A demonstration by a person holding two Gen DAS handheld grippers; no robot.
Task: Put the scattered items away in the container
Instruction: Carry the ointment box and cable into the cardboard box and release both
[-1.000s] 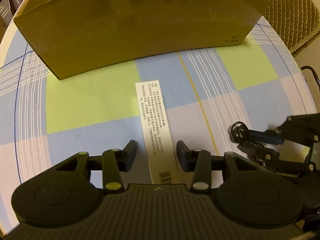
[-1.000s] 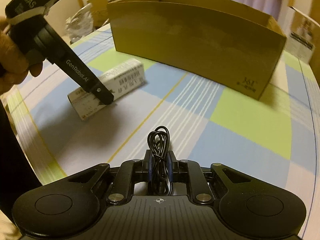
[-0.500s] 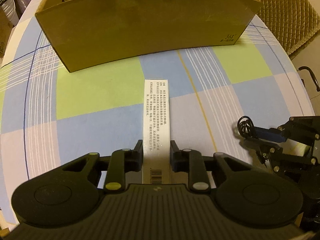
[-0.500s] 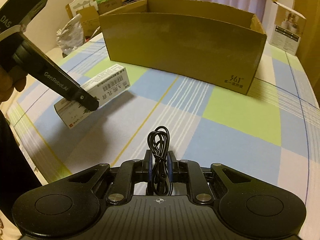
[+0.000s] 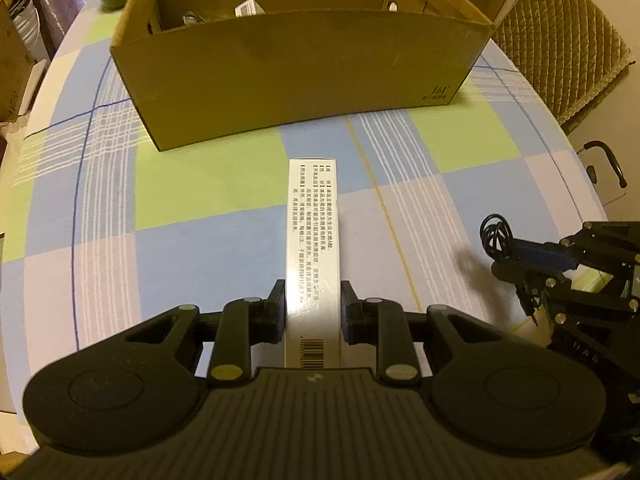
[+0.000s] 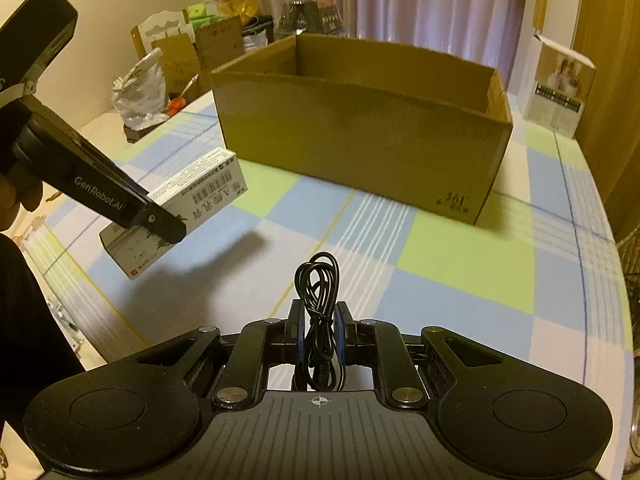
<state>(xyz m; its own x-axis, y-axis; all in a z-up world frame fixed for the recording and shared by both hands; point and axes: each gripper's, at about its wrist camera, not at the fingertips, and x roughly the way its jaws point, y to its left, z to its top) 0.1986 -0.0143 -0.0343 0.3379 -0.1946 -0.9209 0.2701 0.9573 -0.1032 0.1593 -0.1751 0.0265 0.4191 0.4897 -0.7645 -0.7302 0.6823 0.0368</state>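
You had both tongs loaded here. Your left gripper [image 5: 313,308] was clamped on the long white carton [image 5: 314,240], lifted clear of the checked tablecloth [image 5: 200,184] over its middle. Your right gripper [image 6: 319,320] was squeezed shut on the coiled black cable [image 6: 318,300], nearer the table's near edge. The open cardboard box [image 6: 360,136] sat toward the far edge, a few small things already inside.
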